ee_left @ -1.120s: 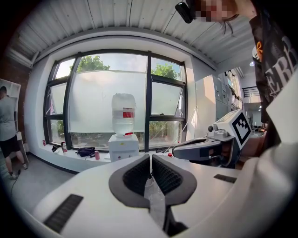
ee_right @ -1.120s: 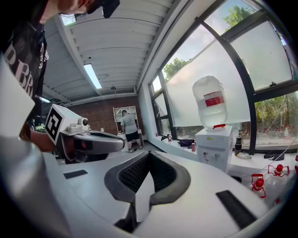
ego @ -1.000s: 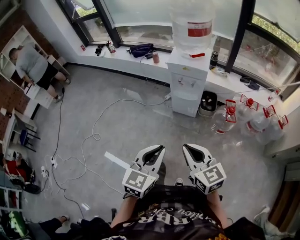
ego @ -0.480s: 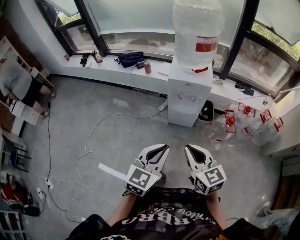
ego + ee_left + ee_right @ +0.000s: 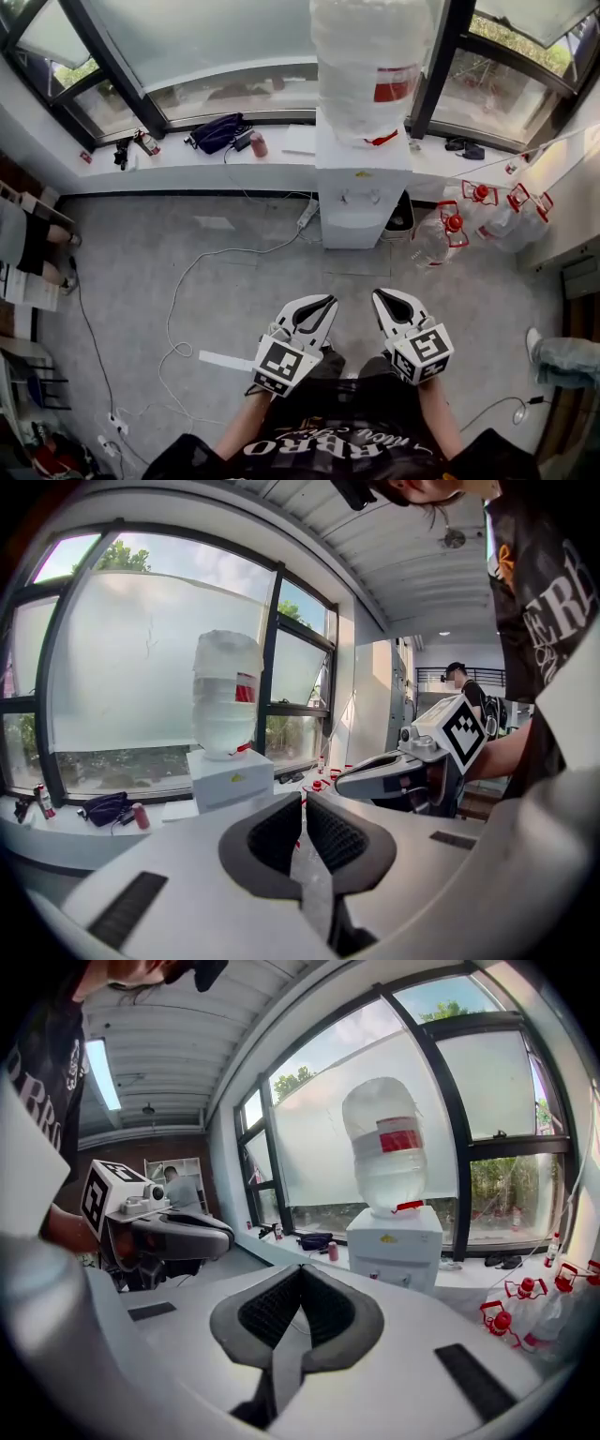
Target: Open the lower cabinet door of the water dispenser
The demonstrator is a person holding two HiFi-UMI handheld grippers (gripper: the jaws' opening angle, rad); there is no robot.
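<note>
The white water dispenser [image 5: 359,192] stands against the windowsill with a big upturned bottle [image 5: 366,56] on top. Its lower cabinet door [image 5: 353,231] faces me and is closed. My left gripper [image 5: 322,304] and right gripper [image 5: 382,297] hang side by side over the floor, well short of the dispenser. Both are shut with nothing between the jaws. In the left gripper view the shut left gripper [image 5: 304,801] points toward the dispenser [image 5: 231,778]. In the right gripper view the dispenser [image 5: 395,1245] lies beyond the shut right gripper [image 5: 300,1270].
Spare water bottles [image 5: 480,212] with red caps stand right of the dispenser, with a dark bin [image 5: 400,218] beside it. White cables [image 5: 192,274] trail over the grey floor. A bag [image 5: 217,132] lies on the sill. A seated person [image 5: 33,246] is far left.
Both grippers, still shut, have been carried closer to the dispenser, which now sits nearer and more centred ahead of them.
</note>
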